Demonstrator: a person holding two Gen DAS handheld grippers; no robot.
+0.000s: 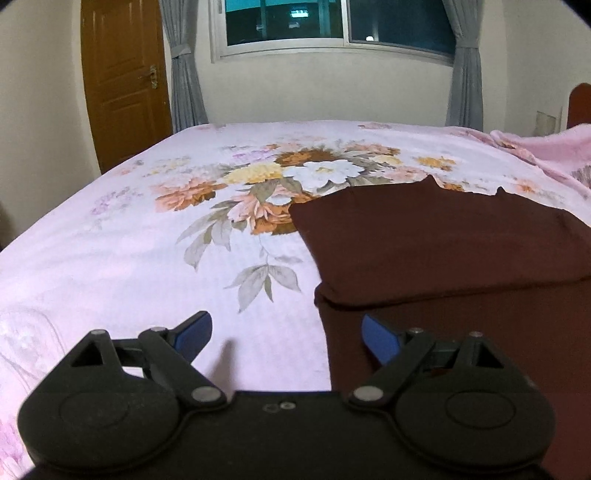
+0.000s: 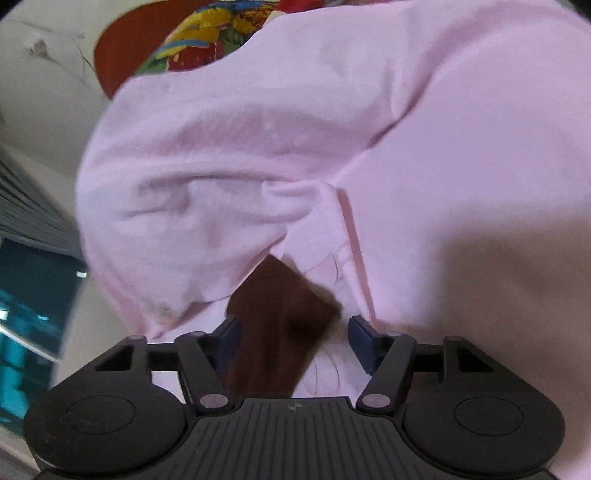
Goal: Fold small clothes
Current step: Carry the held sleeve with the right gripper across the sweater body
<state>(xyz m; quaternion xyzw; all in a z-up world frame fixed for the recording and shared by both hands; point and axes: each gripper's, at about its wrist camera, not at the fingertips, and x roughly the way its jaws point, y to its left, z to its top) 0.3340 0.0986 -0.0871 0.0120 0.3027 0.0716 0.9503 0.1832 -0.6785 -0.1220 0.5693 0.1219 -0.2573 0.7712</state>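
Observation:
A dark maroon garment (image 1: 443, 243) lies partly folded on the floral pink bedsheet (image 1: 147, 258), its upper layer doubled back over the lower one. My left gripper (image 1: 286, 334) is open and empty, low over the garment's left edge; one blue pad (image 1: 195, 330) is over the sheet, the other (image 1: 380, 338) over the cloth. In the right wrist view, my right gripper (image 2: 291, 338) is open with a corner of the maroon garment (image 2: 280, 325) lying between its blue pads (image 2: 360, 341), not pinched. The view is blurred and close to the bed.
A bunched pink blanket (image 2: 332, 147) rises right in front of the right gripper; it also shows at the bed's far right (image 1: 546, 147). A colourful pillow (image 2: 221, 33) and red headboard (image 2: 118, 48) lie beyond. A brown door (image 1: 125, 81), window (image 1: 332, 26) and grey curtains (image 1: 184, 74) stand past the bed.

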